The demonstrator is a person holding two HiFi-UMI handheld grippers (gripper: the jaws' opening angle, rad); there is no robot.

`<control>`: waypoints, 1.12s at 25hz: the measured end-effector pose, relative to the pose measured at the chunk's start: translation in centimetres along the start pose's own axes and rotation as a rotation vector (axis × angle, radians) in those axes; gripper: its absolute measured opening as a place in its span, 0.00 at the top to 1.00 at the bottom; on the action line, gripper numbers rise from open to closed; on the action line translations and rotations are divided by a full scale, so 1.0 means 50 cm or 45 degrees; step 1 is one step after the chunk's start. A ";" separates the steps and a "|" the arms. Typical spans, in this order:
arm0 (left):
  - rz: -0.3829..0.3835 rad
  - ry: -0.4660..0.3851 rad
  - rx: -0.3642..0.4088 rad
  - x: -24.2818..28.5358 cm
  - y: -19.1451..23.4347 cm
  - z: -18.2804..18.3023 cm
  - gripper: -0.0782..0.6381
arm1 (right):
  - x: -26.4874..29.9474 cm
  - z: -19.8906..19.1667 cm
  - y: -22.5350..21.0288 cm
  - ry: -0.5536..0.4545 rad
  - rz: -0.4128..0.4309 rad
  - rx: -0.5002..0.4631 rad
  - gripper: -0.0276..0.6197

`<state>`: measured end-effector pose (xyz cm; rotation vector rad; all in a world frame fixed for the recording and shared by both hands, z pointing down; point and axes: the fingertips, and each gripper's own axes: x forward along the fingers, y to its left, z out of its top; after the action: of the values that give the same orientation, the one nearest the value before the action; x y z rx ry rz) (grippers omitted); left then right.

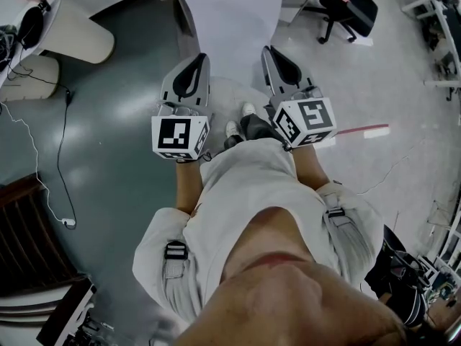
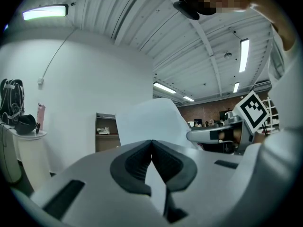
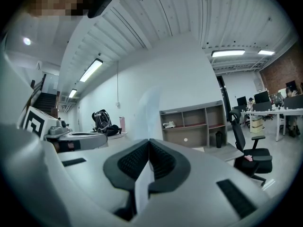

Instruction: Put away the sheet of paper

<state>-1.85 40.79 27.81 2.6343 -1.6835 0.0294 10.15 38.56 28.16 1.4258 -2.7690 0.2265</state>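
Note:
A white sheet of paper (image 1: 230, 20) is held out in front of me above the floor, one lower corner in each gripper. My left gripper (image 1: 199, 58) is shut on the sheet's left edge. My right gripper (image 1: 269, 50) is shut on its right edge. In the left gripper view the dark pads (image 2: 137, 162) meet on the paper (image 2: 147, 119), which rises beyond the left gripper (image 2: 151, 142). In the right gripper view the right gripper (image 3: 149, 142) pinches the sheet's thin edge (image 3: 143, 186) between its pads. The marker cubes (image 1: 180, 137) sit close to my body.
A round white table (image 1: 72, 34) stands at the far left and a black office chair (image 1: 349, 6) at the far right. An open shelf unit (image 3: 191, 126) lines the wall. A cable (image 1: 61, 157) and a red tape strip (image 1: 364, 130) lie on the floor. A dark wooden chair (image 1: 29, 244) is near left.

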 end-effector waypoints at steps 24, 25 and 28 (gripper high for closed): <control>0.051 0.023 0.036 0.215 0.071 0.005 0.86 | 0.181 0.028 -0.148 -0.013 0.070 0.021 0.93; 0.057 0.025 0.039 0.225 0.074 0.006 0.86 | 0.190 0.030 -0.156 -0.015 0.077 0.024 0.93; 0.077 0.030 0.049 0.254 0.083 0.009 0.86 | 0.215 0.037 -0.175 -0.024 0.101 0.030 0.93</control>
<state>-0.29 27.54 27.70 2.5981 -1.7725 0.0941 11.06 24.61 28.29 1.3311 -2.8506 0.2495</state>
